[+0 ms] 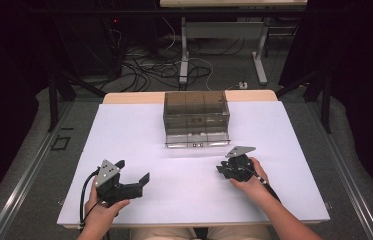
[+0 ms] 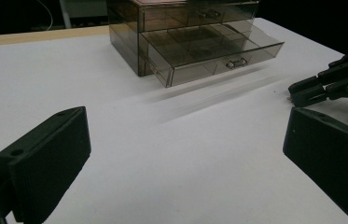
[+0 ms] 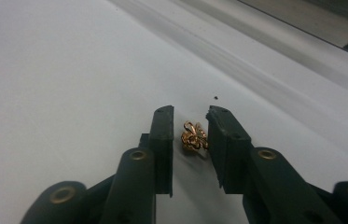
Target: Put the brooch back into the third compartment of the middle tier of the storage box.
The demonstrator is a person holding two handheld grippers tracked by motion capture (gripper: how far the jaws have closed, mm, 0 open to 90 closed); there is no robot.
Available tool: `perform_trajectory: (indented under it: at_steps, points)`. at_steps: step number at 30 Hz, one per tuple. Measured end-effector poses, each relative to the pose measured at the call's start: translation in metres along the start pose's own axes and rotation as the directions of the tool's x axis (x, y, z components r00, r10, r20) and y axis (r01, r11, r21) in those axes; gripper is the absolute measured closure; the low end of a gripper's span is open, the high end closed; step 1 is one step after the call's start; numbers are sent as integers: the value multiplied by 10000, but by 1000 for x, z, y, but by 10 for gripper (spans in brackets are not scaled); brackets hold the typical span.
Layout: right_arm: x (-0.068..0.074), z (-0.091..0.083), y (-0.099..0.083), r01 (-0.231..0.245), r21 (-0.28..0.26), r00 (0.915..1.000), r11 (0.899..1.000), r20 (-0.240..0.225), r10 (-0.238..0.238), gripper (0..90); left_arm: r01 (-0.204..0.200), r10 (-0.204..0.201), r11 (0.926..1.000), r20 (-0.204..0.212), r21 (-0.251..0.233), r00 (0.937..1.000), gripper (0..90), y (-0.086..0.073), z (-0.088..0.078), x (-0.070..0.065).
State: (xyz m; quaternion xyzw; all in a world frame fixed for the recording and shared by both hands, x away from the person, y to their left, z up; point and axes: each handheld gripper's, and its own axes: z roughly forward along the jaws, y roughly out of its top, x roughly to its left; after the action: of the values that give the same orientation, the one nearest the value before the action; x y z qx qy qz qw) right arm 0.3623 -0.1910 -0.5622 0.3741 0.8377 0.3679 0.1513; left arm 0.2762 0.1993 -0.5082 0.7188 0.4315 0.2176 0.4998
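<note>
We note left gripper jaws wide, empty | right gripper jaws narrow around gold trinket, contact unclear | drawer box lower drawer out.

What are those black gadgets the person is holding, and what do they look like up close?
Each is a hand-held gripper, left and right: a black plastic body with two flat, blocky jaws. A grey three-cornered plate sits on top of each, and a black cable trails back from it. The person's forearms are bare, with no sleeves in sight.
</note>
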Motion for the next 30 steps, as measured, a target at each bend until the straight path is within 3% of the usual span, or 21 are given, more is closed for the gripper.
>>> perform_trajectory:
  at_steps: [12, 16, 17, 30]
  points:
    - [1, 0, -1, -283, -66, 9996, 9996, -54, 282, 787, 4, -4, 10000, -8, 9, 10000, 8, 0, 0, 0]
    - [1, -1, 0, -351, 166, 9994, 9992, -76, 352, 789, -16, 16, 10000, -8, 3, 10000, 8, 0, 0, 0]
    - [1, 0, -1, -419, -95, 9991, 9991, -78, 418, 789, -16, 16, 10000, -8, 3, 10000, 8, 0, 0, 0]
    - [0, -1, 0, -626, -106, 9980, 9980, -112, 625, 799, -14, 14, 10000, -9, 48, 10000, 8, 0, 1, 0]
